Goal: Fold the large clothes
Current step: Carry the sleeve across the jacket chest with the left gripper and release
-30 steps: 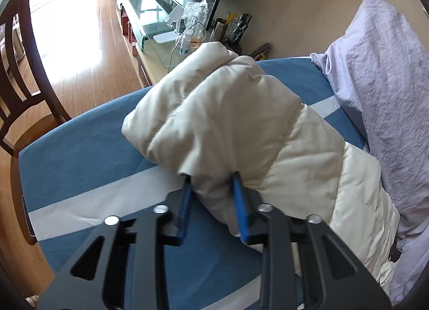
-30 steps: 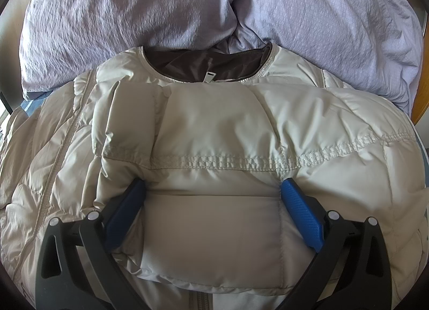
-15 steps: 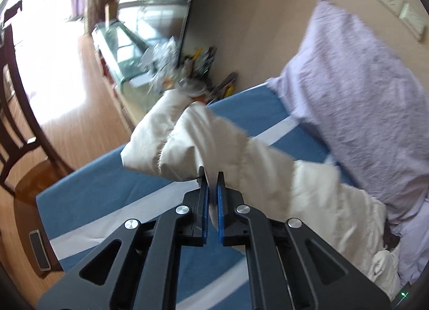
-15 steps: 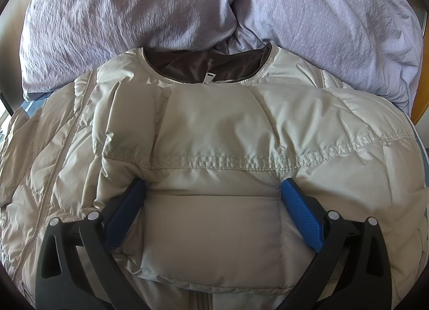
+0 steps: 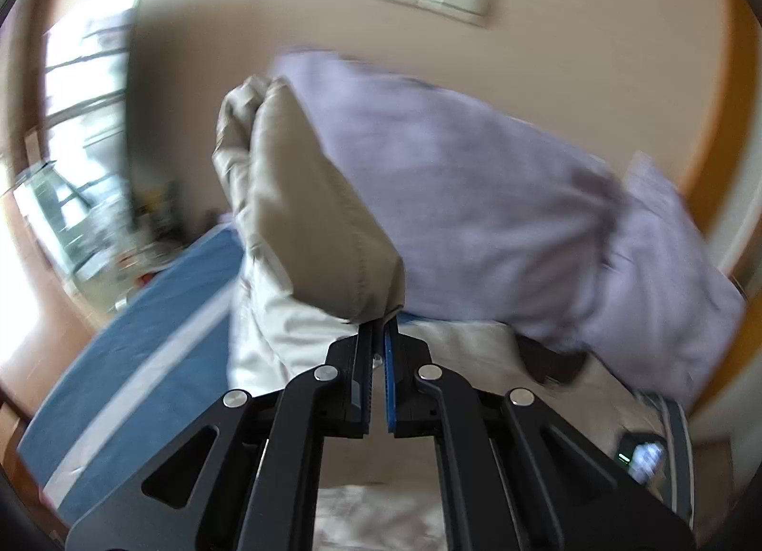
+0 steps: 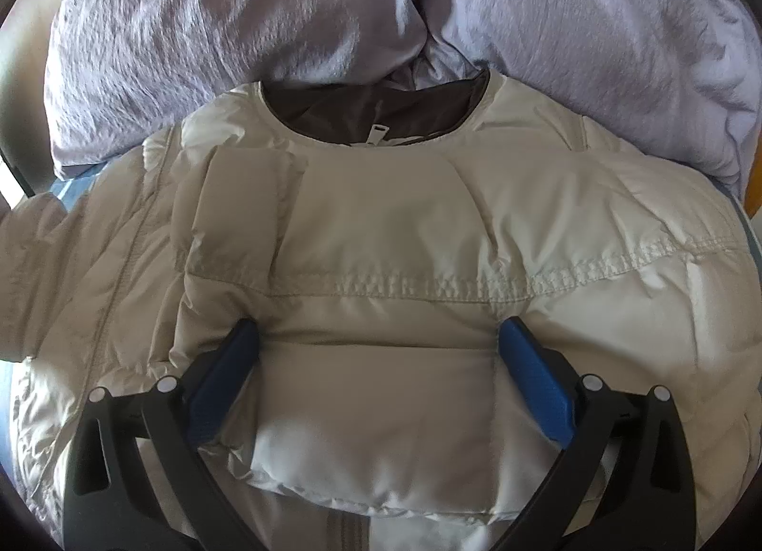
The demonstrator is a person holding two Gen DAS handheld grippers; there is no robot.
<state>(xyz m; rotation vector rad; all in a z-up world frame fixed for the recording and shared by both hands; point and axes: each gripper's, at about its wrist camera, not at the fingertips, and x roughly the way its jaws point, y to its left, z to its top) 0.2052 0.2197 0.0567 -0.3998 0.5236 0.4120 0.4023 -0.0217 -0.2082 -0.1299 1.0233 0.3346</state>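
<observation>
On the bed (image 5: pixel 157 313), a cream puffer jacket (image 6: pixel 381 241) is lying below lilac pillows (image 6: pixel 214 27). The left gripper (image 5: pixel 378 327) is pinching its sleeve (image 5: pixel 305 217), fingers nearly together. The right gripper (image 6: pixel 378 336) is straddling the folded sleeve, fingers wide.

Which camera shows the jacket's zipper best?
The right wrist view: the zipper sits sharp at the collar of the jacket, under the pillows. The left wrist view is blurred and shows only a lifted sleeve.
</observation>
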